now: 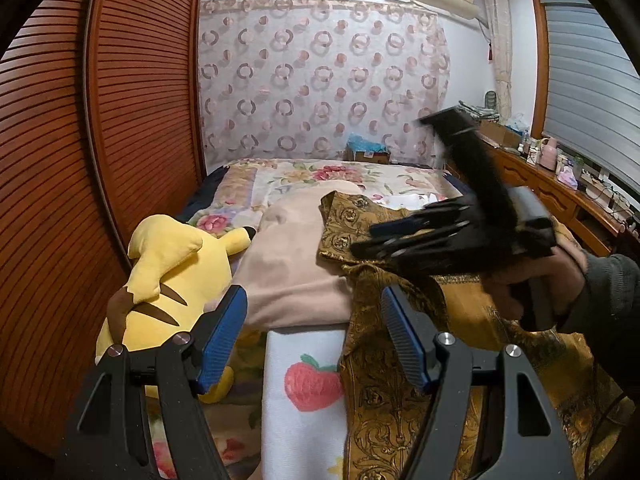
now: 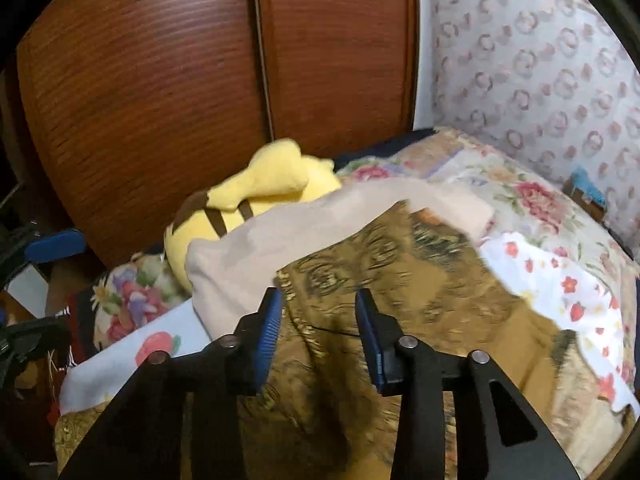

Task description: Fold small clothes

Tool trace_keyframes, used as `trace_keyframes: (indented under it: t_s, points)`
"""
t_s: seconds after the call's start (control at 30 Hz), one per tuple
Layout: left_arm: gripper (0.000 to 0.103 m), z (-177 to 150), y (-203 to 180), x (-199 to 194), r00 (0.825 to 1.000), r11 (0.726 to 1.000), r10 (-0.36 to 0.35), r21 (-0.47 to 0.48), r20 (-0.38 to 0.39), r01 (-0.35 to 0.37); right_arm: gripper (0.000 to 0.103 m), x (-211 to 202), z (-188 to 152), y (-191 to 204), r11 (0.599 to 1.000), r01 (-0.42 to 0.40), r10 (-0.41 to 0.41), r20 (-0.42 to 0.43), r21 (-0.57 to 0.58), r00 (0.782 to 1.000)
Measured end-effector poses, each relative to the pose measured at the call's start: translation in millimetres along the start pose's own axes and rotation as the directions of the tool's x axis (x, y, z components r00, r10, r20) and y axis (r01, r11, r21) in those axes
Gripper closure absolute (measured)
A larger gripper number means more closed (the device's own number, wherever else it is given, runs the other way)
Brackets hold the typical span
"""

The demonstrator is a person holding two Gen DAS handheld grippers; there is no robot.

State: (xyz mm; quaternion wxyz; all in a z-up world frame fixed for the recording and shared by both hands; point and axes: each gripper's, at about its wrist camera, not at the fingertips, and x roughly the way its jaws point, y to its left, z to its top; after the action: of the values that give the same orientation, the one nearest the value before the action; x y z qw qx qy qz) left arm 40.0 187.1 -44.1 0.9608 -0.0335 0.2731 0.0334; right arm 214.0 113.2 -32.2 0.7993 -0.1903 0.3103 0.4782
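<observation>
Jaws apart on both: left gripper (image 1: 314, 340) wide and empty, low in its frame over the fruit-print cloth (image 1: 304, 392); right gripper (image 2: 318, 334) half parted, released, gold garment (image 2: 400, 280) showing between the pads but not pinched. Garment rumpled mid-frame, one corner draped over the beige cloth (image 2: 280, 232). Likely trouble: grabbing several bunched layers, or dragging the beige cloth along. Yellow plush (image 2: 256, 196) upper left, close enough to snag.
</observation>
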Motion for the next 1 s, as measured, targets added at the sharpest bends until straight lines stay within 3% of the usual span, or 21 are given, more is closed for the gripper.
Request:
trace_keyframes:
  t_s: [0.17, 0.27, 0.37, 0.5, 0.57, 0.7, 0.87, 1.0]
  points:
    - [0.032, -4.0, 2.1, 2.7, 1.0, 1.0, -0.004, -0.003, -0.015, 0.004, 0.064, 37.1, 0.5, 0.2, 1.0, 0.023, -0.023, -0.109, -0.003, 0.994]
    - [0.032, -5.7, 2.4, 3.7, 1.0, 1.0, -0.005, -0.005, -0.021, 0.005, 0.086, 30.6, 3.9, -2.7, 1.0, -0.012, 0.014, -0.085, 0.024, 0.996]
    - [0.032, -6.7, 2.7, 4.1, 1.0, 1.0, -0.007, -0.005, -0.02, 0.007, 0.099, 17.8, 7.9, -8.5, 0.999, -0.015, 0.017, -0.039, 0.048, 0.999]
    - [0.032, -7.3, -0.7, 4.4, 1.0, 1.0, -0.017, 0.0, -0.02, 0.017, 0.1, -1.2, 10.6, -16.9, 0.996, -0.02, 0.018, 0.025, 0.081, 1.0]
    - [0.032, -6.4, -3.8, 3.8, 1.0, 1.0, -0.016, 0.006, -0.02, 0.016, 0.102, -8.7, 8.3, -21.6, 0.996, 0.015, -0.018, 0.034, 0.091, 0.999]
    - [0.032, -4.1, -4.2, 5.9, 1.0, 1.0, -0.017, 0.007, -0.022, 0.017, 0.102, -22.2, 0.7, -28.1, 0.994, 0.027, -0.034, 0.064, 0.109, 0.997]
    - [0.032, -4.2, -4.4, 6.3, 1.0, 1.0, -0.02, -0.01, -0.023, 0.02, 0.099, -12.8, -2.8, -10.5, 0.998, -0.012, 0.008, 0.06, 0.058, 0.998]
    - [0.032, -6.5, -7.2, 7.8, 0.999, 1.0, -0.025, -0.001, -0.038, 0.025, 0.069, 3.0, -2.0, 2.5, 0.999, -0.028, 0.027, 0.04, 0.02, 0.999]
